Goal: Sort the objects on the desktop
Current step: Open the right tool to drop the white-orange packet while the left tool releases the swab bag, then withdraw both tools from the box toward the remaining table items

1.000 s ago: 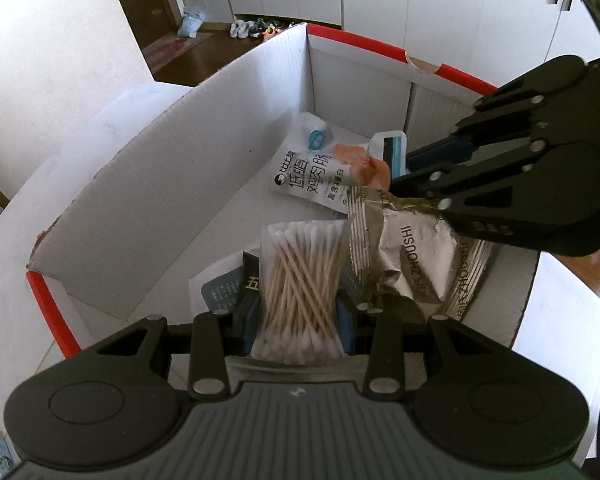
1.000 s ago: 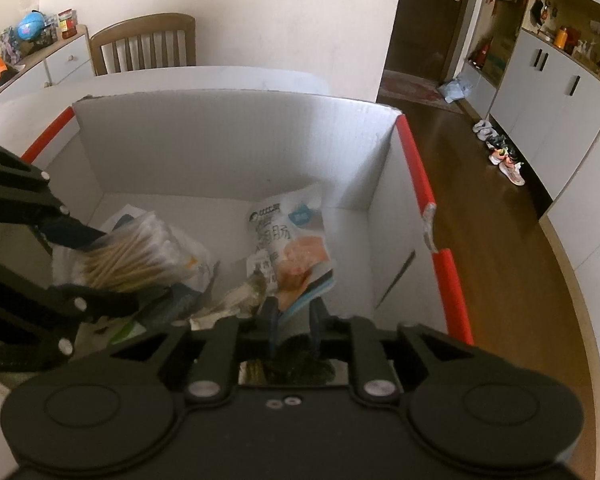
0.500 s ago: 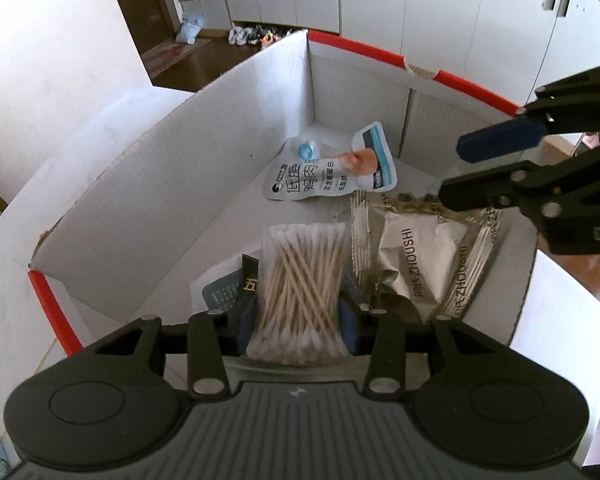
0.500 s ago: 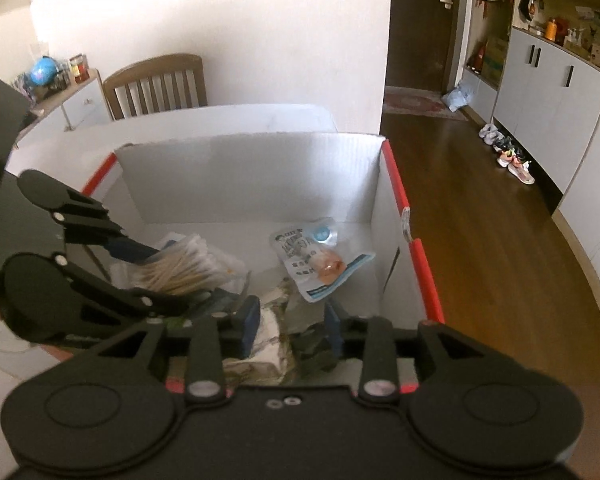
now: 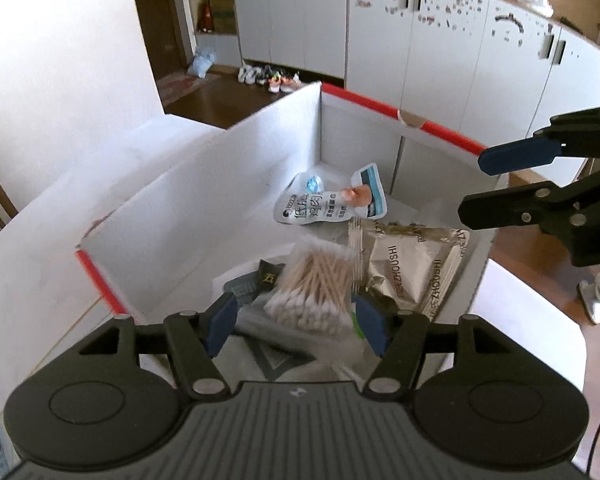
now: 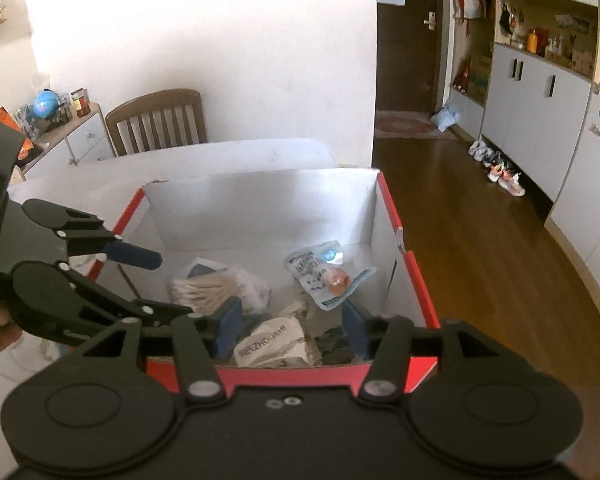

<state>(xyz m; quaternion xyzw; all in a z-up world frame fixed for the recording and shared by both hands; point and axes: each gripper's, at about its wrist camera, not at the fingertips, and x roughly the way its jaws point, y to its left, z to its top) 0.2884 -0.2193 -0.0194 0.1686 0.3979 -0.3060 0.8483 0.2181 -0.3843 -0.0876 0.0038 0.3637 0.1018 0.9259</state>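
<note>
A white cardboard box (image 5: 204,208) with red-taped edges holds the sorted items; it also shows in the right wrist view (image 6: 260,204). Inside lie a clear bag of cotton swabs (image 5: 316,284), a silver snack packet (image 5: 408,264) and a white and blue food pouch (image 5: 324,204). My left gripper (image 5: 296,324) is open and empty, just above the swab bag (image 6: 208,292). My right gripper (image 6: 290,328) is open and empty above the box's near edge, over the silver packet (image 6: 272,346). The pouch (image 6: 324,276) lies toward the far right corner.
The box sits on a white table (image 5: 532,320). A wooden chair (image 6: 156,120) and a low cabinet with toys (image 6: 60,120) stand behind the table. Wooden floor (image 6: 480,232) and white cupboards (image 5: 420,40) lie beyond, with shoes (image 6: 500,168) on the floor.
My left gripper opened and let the cotton swab bag drop into the box. My right gripper let go of the silver packet, opened, and both grippers rose and drew back.
</note>
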